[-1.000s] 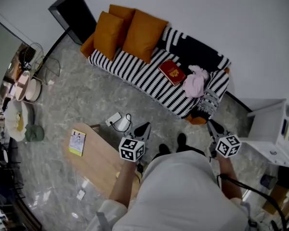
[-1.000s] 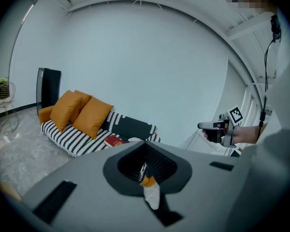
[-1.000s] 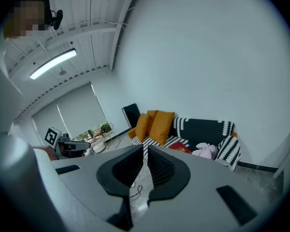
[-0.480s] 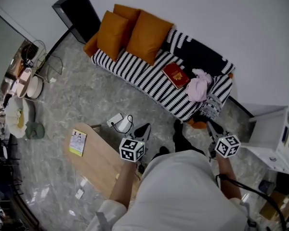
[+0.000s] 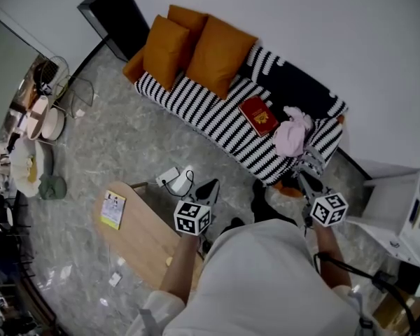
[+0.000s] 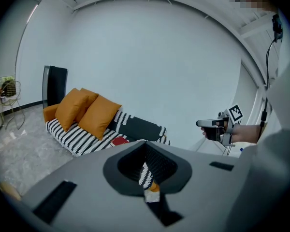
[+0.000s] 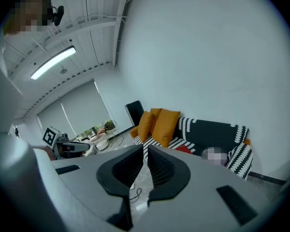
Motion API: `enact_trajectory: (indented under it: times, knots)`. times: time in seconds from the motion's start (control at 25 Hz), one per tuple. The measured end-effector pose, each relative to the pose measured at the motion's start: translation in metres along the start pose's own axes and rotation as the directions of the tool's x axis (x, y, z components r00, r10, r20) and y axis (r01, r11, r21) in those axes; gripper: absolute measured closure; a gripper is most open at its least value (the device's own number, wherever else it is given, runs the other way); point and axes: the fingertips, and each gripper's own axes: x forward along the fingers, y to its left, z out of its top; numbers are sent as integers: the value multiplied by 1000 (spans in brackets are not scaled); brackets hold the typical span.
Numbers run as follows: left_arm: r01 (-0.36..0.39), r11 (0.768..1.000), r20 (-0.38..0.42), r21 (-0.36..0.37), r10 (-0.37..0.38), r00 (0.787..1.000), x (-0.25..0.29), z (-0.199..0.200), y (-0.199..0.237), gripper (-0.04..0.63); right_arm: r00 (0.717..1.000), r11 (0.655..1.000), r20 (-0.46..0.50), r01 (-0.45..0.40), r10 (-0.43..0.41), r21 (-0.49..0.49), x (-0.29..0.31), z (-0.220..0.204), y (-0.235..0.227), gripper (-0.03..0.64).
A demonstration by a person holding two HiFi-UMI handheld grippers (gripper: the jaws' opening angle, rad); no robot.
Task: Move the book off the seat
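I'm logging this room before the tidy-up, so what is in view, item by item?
sofa: one, black-and-white striped, against the wall
cushions: at least two, orange, at the sofa end by the box
book: one, red, on the sofa seat
cloth: one, pink, beside the book on the seat
box: one, black, by the wall
table: one, light wood, near the person
booklet: one, yellow, on the table
left tongs: one, grey, shut, empty
right tongs: one, grey, shut, empty
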Motion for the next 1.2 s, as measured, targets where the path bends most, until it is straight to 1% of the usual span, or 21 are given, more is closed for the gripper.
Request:
enact_trajectory:
  times: [0.64, 0.88, 1.2]
  knots:
    - [-30, 999, -31, -36, 29, 999, 103, 48, 14, 594, 995, 999, -87, -46, 45, -12, 76, 46, -85, 568]
    - [-50, 998, -53, -42, 47, 997, 146, 62, 19, 594, 986, 996, -143, -87, 82, -34, 106, 50, -118, 568]
    - [-79, 994, -90, -72, 72, 993, 189, 68, 19, 594, 970, 990, -210, -135, 125, -37, 135, 50, -152, 568]
